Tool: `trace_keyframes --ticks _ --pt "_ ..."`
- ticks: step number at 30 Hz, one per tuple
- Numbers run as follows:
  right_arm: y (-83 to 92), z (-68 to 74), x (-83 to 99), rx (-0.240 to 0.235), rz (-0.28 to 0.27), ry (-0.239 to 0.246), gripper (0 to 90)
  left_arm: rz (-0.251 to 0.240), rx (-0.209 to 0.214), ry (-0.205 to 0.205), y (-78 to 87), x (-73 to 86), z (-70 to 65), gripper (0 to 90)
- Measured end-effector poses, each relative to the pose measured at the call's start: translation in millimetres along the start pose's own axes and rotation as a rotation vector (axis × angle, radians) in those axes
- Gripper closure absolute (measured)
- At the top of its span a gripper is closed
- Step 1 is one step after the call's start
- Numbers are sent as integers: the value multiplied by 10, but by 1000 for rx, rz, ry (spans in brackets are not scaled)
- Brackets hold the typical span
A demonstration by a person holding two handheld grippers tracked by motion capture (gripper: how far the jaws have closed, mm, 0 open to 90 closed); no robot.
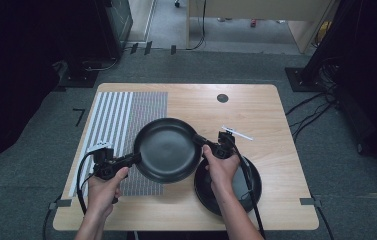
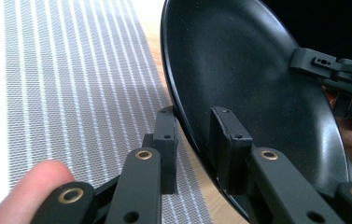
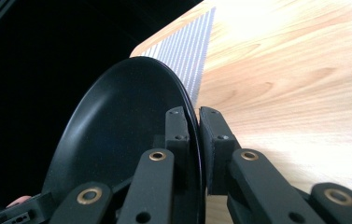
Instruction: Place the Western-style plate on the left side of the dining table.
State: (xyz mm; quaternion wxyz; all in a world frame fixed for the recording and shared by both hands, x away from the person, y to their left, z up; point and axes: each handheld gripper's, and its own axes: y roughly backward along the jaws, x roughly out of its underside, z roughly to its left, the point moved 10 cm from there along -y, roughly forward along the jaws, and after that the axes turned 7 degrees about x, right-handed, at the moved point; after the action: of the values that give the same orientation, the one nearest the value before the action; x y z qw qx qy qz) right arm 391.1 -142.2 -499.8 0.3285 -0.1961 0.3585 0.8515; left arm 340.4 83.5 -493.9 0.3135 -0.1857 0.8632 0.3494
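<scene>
Plates: two round black plates, the near one (image 1: pixel 228 187) lying on the wooden table (image 1: pixel 266 125).
Grippers: left gripper (image 1: pixel 135 159) and right gripper (image 1: pixel 199 141) each clamped on opposite rims of the raised plate (image 1: pixel 168 150).
Hands: both reach forward, palms down.
Mat: one striped mat (image 1: pixel 121 120).

Both grippers (image 1: pixel 137 159) (image 1: pixel 196 140) showing matte black linkage arms, brass-ringed pivots, small screws; black cables trailing; forearms bare, no sleeves.

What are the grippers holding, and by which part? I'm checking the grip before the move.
Both hold one black plate by its rim: the left gripper clamps the near-left edge, the right gripper the opposite edge.
</scene>
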Motion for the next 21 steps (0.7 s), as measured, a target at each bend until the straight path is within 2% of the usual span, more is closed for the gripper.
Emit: trace_keyframes --ticks 6,15,21 --pt "-178 143 5 -4 9 27 836 -19 -24 29 71 -52 176 737" --pt "-492 347 51 -15 48 37 838 -53 -63 78 187 -133 502 742" --pt "-736 435 112 -24 88 21 839 -70 -83 113 248 -184 713 750"
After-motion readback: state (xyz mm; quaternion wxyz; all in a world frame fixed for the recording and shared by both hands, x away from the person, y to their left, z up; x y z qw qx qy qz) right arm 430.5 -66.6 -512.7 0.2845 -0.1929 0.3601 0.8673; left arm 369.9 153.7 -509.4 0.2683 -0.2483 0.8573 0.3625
